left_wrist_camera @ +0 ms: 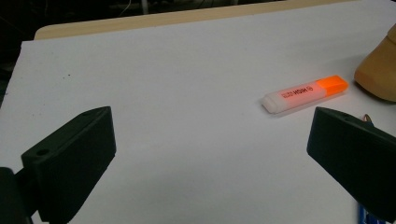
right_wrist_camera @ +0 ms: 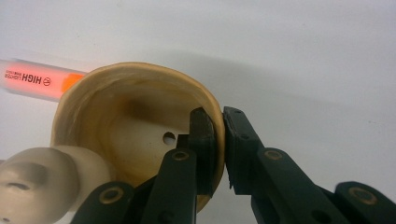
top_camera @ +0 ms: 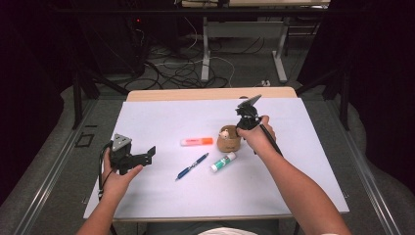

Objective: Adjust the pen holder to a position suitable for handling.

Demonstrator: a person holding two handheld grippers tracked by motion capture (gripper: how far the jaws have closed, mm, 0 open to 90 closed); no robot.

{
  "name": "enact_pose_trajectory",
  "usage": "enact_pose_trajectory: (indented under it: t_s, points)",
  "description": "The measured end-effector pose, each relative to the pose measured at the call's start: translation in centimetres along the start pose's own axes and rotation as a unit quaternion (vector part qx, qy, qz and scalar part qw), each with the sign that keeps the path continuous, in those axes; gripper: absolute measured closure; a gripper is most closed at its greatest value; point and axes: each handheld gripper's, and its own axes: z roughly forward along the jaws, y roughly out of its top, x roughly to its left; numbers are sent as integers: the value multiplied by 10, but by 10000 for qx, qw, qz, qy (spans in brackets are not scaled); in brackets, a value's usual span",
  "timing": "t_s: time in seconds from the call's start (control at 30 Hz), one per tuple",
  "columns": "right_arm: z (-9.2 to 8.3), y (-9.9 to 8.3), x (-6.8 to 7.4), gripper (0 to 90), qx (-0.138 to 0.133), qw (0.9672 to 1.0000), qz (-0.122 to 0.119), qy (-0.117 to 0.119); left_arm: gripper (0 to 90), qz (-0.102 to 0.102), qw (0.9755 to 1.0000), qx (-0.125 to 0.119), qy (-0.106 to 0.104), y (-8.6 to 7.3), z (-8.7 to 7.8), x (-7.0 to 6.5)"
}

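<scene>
A tan cup [top_camera: 228, 143] stands near the middle of the white sheet [top_camera: 161, 196]. My right gripper [top_camera: 238, 132] reaches down from its right and is shut on the cup's wall. In the right gripper view one jaw of the right gripper [right_wrist_camera: 219, 122] is inside the cup [right_wrist_camera: 126, 116] and the other is outside. A cream knob-like ornament [right_wrist_camera: 42, 179] sits on the rim nearest the camera. My left gripper [top_camera: 148, 154] rests at the sheet's left; the left gripper [left_wrist_camera: 210, 128] is open with nothing between its jaws.
An orange highlighter [top_camera: 196, 141] lies just left of the cup, the highlighter [left_wrist_camera: 306, 93] ahead of the left jaws. A blue pen [top_camera: 192, 166] and a green-capped glue stick [top_camera: 223, 162] lie in front of the cup. Dark floor and cables surround the table.
</scene>
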Motion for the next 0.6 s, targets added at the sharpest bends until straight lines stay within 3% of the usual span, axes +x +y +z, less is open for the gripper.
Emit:
enact_pose_trajectory:
  t_s: [0.37, 0.6]
  points:
    - [2, -3, 2, 806, -43, 10000, 16, 18, 11, 3, 10000, 0, 3, 0, 0, -1]
    - [-6, -3, -6, 694, -229, 9992, 132, 311, 11, 21, 10000, 6, 6, 0, 1, 0]
